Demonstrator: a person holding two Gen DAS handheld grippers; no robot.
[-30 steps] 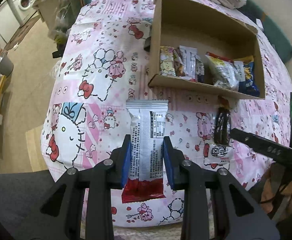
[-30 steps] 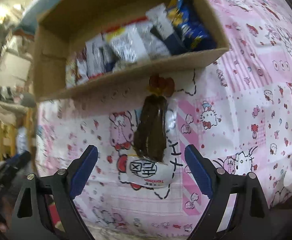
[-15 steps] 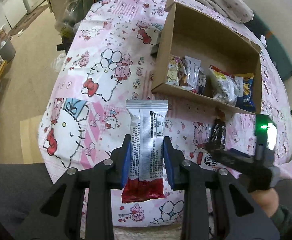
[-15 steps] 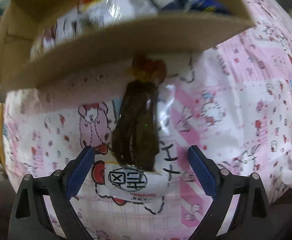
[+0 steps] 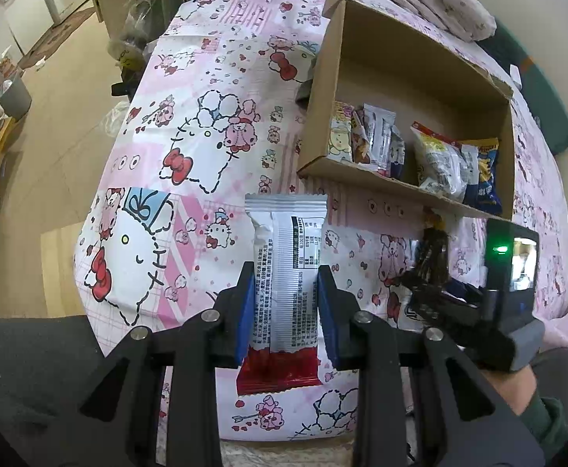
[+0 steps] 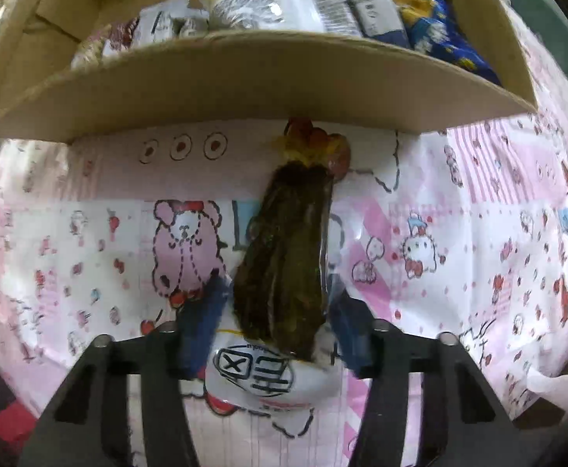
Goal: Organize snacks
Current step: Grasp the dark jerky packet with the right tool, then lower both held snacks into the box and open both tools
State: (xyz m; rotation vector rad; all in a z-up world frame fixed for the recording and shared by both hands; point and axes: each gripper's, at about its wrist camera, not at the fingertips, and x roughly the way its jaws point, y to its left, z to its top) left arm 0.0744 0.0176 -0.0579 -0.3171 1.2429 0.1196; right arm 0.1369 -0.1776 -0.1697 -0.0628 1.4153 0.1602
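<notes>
Left hand-held gripper (image 5: 284, 311) clenched on a white snack bar (image 5: 286, 257), red end of the wrapper toward the camera, bar held clear above the pink cartoon-print surface (image 5: 190, 124). Right hand-held gripper (image 6: 274, 323) pointing down, jaws closing around a dark seaweed snack pack (image 6: 284, 260) lying flat on the surface; blue pads (image 6: 202, 323) blurred, at the pack's edges, firm contact can't be confirmed. Pack's white label end sits at 6 o'clock, its red-yellow end at 12, just short of the cardboard box (image 6: 245, 78) wall. Box at 1 o'clock from the left gripper, snack packets (image 5: 400, 148) lined up inside along the near wall. Right gripper body at 3 o'clock in left view, green light on.
</notes>
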